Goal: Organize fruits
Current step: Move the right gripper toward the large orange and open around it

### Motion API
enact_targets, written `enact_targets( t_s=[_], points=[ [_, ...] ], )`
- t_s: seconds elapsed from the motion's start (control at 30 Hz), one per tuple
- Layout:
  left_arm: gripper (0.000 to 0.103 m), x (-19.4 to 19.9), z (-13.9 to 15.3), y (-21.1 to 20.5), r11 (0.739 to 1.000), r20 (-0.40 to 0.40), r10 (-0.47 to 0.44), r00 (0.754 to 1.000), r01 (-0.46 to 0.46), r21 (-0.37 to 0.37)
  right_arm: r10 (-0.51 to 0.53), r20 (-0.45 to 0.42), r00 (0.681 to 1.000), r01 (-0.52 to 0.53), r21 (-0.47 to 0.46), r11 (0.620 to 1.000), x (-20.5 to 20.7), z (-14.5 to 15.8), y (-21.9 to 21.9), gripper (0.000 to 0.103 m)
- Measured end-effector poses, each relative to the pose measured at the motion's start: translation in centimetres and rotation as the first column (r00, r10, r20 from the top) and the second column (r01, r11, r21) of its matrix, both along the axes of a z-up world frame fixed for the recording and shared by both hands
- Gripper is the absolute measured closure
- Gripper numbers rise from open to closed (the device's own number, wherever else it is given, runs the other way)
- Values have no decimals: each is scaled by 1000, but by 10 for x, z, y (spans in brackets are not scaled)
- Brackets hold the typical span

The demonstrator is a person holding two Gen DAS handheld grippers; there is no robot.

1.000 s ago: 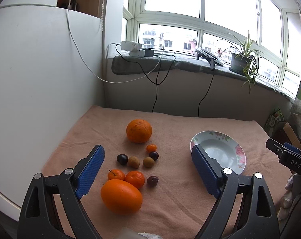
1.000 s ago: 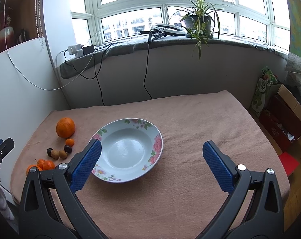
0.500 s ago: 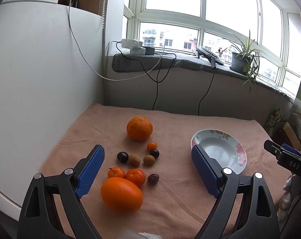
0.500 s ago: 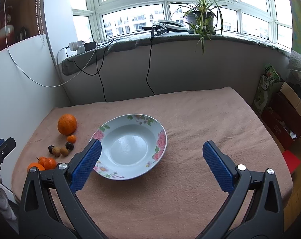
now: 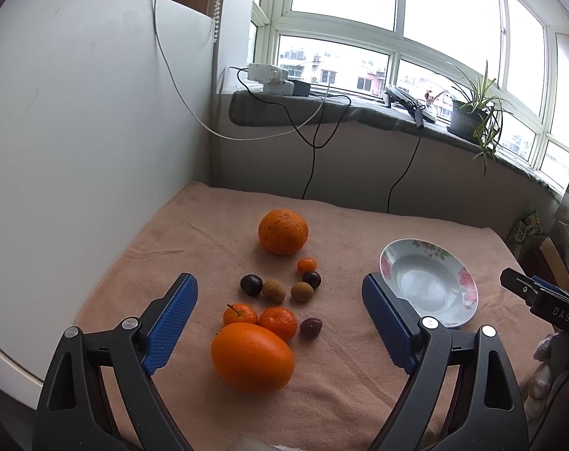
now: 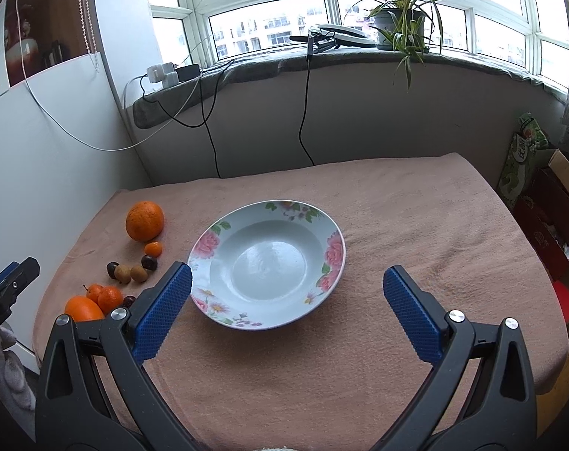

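Both tongs have backed off slightly, jaws apart (holding nothing), above the bare flowered plate (image 6: 267,263).

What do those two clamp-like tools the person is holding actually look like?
Both the left gripper and right gripper are alike: black plastic frames with triangular cut-outs, silver round rivets, and jaws faced with dimpled blue rubber pads. White lettering marks one body's side. No cables show.

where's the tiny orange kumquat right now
In the left wrist view the kumquat sits mid-cloth, just in front of the big round orange and touching the dark plum below it.
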State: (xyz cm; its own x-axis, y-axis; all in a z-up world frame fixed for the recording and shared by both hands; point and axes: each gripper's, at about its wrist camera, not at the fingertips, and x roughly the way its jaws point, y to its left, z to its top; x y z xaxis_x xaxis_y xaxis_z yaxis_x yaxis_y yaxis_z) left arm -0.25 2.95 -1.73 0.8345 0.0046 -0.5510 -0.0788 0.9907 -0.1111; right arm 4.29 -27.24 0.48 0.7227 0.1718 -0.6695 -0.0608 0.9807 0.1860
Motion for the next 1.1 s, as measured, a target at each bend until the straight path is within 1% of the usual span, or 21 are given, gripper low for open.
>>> enact_targets(
  t_s=[0.1,0.33,0.47,0.6,0.77,0.93,1.1],
  points=[
    [14,-3,-4,7,1000,-9,11,1000,-11,-1,24,-6,1000,-24,16,1000,1,-2,6,0],
    [14,-12,-20,27,998,-56,51,997,-52,-19,124,-32,992,-121,69,990,9,-9,29,0],
    [14,-17,-29,37,997,-84,74,994,-77,-26,173,-42,984,-170,74,983,11,-12,45,0],
    [14,-19,-38,46,995,-117,75,990,-82,-59,223,-62,973,-217,98,971,15,-18,59,0],
    [14,-19,-50,56,988,-159,45,986,-68,-141,283,-104,953,-266,152,952,21,-28,72,0],
    [15,-20,-60,55,985,-174,13,985,-43,-169,322,-145,936,-290,202,935,26,-39,84,0],
    [15,-16,-68,52,980,-194,-31,980,-9,-201,396,-167,903,-350,250,903,29,-44,105,0]
  ],
)
